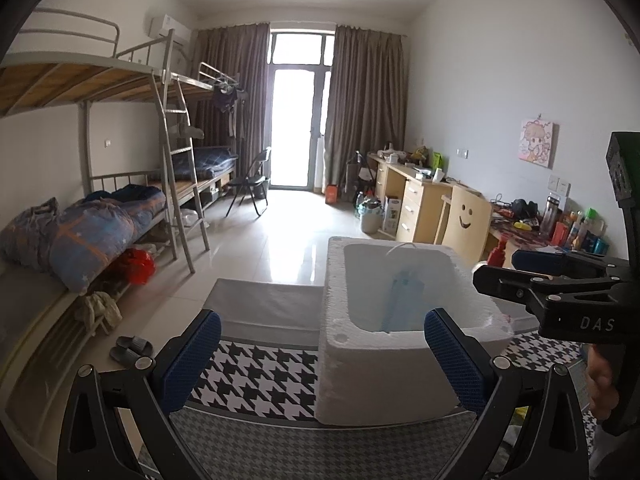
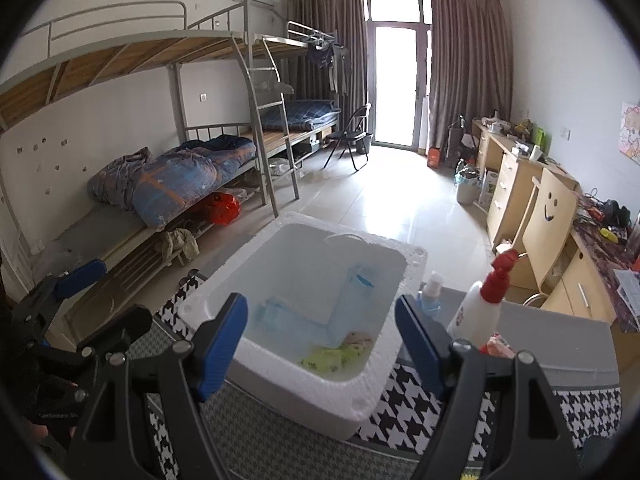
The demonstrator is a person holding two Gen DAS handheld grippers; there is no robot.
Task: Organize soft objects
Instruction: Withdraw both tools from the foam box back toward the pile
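Note:
A white foam box (image 1: pixel 360 376) (image 2: pixel 352 392) stands on a houndstooth cloth (image 1: pixel 256 376) (image 2: pixel 404 412). Inside it lie a pale blue face mask (image 1: pixel 402 296) (image 2: pixel 360 280), a light blue cloth (image 2: pixel 280 312) and a green and yellow soft item (image 2: pixel 336 356). My left gripper (image 1: pixel 322 364) is open and empty, held just in front of the box. My right gripper (image 2: pixel 320 344) is open and empty, above the box's near edge. The right gripper also shows at the right of the left wrist view (image 1: pixel 520 268), and the left gripper at the left of the right wrist view (image 2: pixel 72 280).
A white spray bottle with a red top (image 2: pixel 480 308) and a small blue bottle (image 2: pixel 430 296) stand right of the box. A bunk bed with a blue quilt (image 1: pixel 100 228) (image 2: pixel 176 180) is on the left. A desk and smiley chair (image 1: pixel 464 216) (image 2: pixel 548 208) are on the right.

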